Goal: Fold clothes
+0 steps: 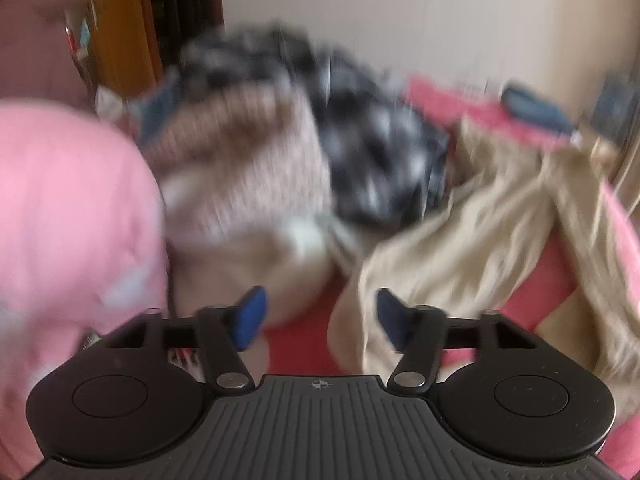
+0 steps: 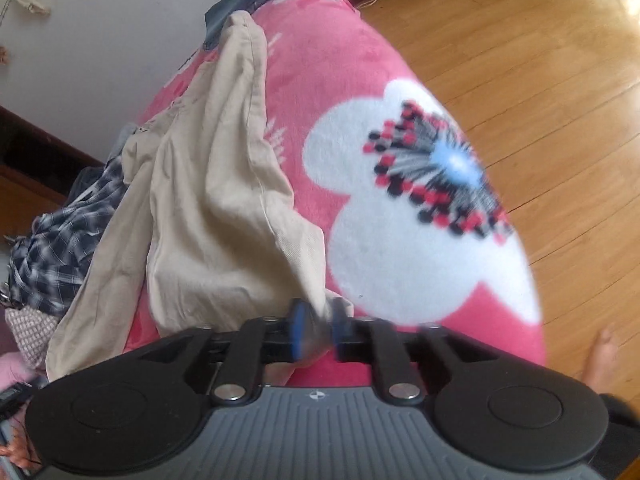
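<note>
- Beige trousers sprawl across the pink flowered blanket, running away from your right gripper up toward the wall.
- Your right gripper has the near corner of that beige cloth between its blue pads; the jaws stand narrow, the fabric bunched and blurred in the gap, and whether the pads actually press on it you can't quite tell.
- To the left of that gripper, a dark plaid shirt lies crumpled against the trousers, with a small-checked pale garment just below it.
- Far ahead, past the trouser end, a bit of blue denim sits at the blanket's top edge.
- To the right of the right gripper, the blanket's big white flower and then the wooden floor.
- Now your left gripper: jaws spread well apart, nothing between the blue pads, only blanket and cloth beyond the gap.
- Ahead and right of it, the beige trousers drape down over the pink blanket.
- Straight ahead sits the clothes pile, plaid on top and pale patterned fabric beneath, all badly smeared.
- Hard on its left, a pink cloth mass fills that side; what it is, you can't tell.
</note>
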{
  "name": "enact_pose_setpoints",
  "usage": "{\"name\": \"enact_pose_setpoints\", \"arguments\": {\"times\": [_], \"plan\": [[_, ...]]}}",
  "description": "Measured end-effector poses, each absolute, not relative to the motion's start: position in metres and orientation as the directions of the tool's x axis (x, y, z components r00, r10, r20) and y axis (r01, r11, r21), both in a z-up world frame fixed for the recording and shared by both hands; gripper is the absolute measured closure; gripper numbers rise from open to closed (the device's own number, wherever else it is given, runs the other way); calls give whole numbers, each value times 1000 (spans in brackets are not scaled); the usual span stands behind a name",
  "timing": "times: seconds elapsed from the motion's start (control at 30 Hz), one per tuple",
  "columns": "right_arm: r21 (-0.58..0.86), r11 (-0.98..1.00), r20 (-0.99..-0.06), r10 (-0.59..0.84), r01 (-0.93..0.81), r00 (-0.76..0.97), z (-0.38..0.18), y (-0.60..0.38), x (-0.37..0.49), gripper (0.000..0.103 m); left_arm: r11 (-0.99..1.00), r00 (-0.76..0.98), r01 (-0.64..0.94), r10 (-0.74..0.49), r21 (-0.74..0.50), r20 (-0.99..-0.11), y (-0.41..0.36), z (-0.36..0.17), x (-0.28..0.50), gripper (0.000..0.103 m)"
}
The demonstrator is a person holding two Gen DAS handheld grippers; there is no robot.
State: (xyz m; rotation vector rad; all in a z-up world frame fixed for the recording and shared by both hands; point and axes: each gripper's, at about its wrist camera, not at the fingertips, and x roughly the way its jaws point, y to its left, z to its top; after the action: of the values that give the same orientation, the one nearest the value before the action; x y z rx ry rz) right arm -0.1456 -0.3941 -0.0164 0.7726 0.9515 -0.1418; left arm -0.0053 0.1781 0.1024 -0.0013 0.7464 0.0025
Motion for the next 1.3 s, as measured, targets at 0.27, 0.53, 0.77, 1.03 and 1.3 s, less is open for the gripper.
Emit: {"name": "enact_pose_setpoints", "arguments": {"times": [0.27,0.53,0.77,1.03,1.3], "plan": [[540,772,-703,193,337,684,46,-425,-87,54,958,724,250,-282,-142,-630,102,112,62,18],[602,738,-656,241,304,715,33,-410,84,50,943,729,331,-224,47,-647,-29,31,178,21],[500,845,-696,264,188,667,25,-358,185,50,921,732,322,-96,218,-675,-40,-25,222,21],[381,923,-717,262,48,646,21,-306,268,50,965,549,196,-254,-173,-796,17,-61,238,99],[271,961,-732,247,-62,635,16,-255,342,57,885,432,131,-457,-446,-778,46,-46,194,100]]}}
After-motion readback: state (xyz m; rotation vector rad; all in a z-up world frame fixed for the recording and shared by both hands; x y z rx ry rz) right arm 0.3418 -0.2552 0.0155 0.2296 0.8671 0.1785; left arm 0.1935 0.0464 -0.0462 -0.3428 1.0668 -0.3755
